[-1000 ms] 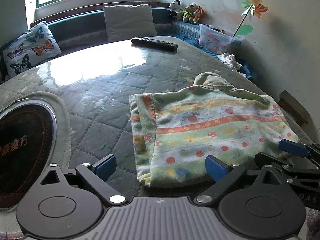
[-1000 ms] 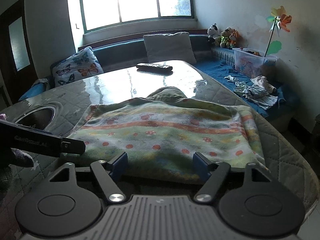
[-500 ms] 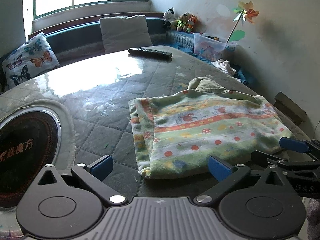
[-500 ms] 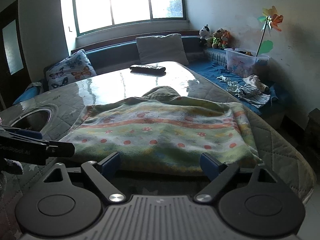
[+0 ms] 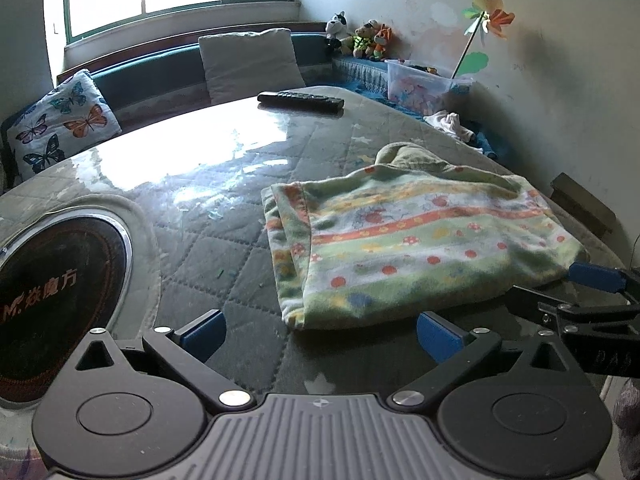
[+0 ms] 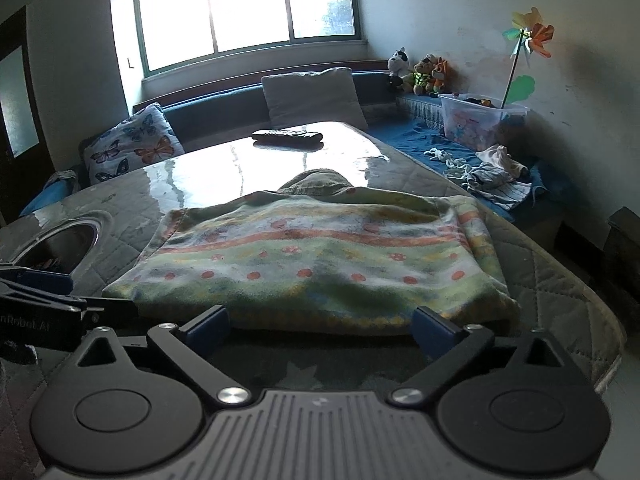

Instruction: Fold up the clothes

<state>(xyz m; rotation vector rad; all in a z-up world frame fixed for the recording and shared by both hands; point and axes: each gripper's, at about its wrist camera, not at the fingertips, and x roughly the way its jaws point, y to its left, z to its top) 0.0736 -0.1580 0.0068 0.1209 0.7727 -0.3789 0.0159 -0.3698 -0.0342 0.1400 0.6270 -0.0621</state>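
While the right claw (image 6: 320, 326) is opening, empty, at the garment's (image 6: 320, 264) 6 o'clock hem, the wide-open, empty left claw (image 5: 320, 332) should take the 9 o'clock corner for a square fold.

Folded green fleece garment (image 5: 420, 248) w/ orange stripe, red dots, flat on quilted table (image 5: 224, 248), olive collar bunched
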